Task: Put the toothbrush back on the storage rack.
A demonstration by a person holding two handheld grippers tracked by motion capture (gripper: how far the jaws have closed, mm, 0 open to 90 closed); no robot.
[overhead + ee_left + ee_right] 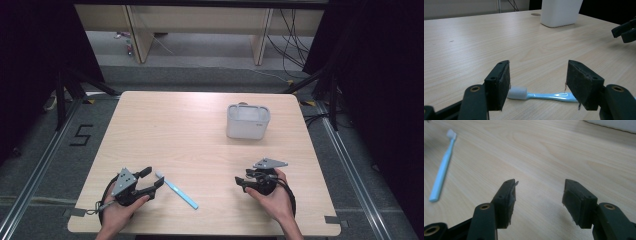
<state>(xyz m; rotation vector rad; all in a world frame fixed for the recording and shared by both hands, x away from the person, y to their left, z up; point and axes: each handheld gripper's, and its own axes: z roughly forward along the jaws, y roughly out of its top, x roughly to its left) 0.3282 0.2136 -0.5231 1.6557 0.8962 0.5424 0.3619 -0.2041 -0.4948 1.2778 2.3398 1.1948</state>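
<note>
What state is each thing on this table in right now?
Toothbrush: lying flat on the table, not gripped, bristle head toward the left gripper.
White container: upright, standing alone at the far side.
Left gripper: open, jaws astride the toothbrush.
Right gripper: open, holding nothing.

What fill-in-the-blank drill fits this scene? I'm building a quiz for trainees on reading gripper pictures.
1. The toothbrush has a light ____ handle.
2. The left gripper has its jaws ____, one on each side of the toothbrush.
3. The bristle head lies nearest that gripper's ____ jaw in the left gripper view.
4. The white container stands on the far ____ part of the table in the high view.

Missing words: blue; open; left; right
</note>
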